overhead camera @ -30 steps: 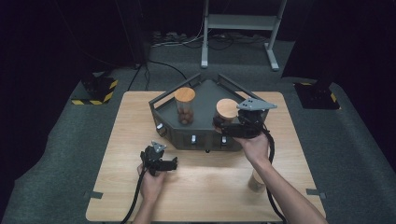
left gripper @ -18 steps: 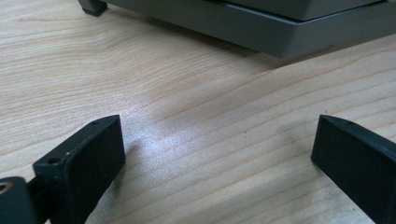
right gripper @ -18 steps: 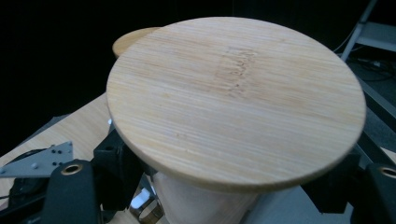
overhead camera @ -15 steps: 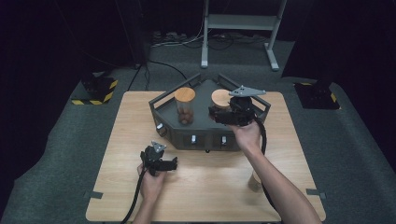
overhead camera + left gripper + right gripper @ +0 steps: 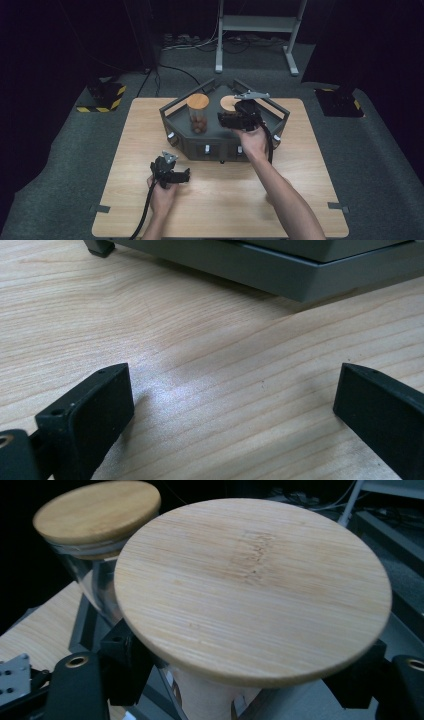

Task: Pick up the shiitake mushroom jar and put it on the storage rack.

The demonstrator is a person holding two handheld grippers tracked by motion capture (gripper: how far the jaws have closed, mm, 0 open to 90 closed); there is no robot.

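Wooden table (image 5: 130,150): left gripper (image 5: 170,171) rests low near its front edge, jaws wide apart, nothing between. Farther back, right gripper (image 5: 240,680) straddles the bamboo-lidded jar (image 5: 255,585) inside the grey tray (image 5: 220,141); contact unclear. Second jar (image 5: 198,113) stands beside.

Dark room — grey carpet (image 5: 380,165), wooden table (image 5: 310,200), metal stand (image 5: 257,22).

From above our side of the table (image 5: 125,150) we look forward and down, well back. Our left gripper's camera sits low, very close to the wood, facing the grey tray (image 5: 300,270). Our right gripper's camera looks closely across a jar lid (image 5: 250,585). All views share that tray (image 5: 210,142).
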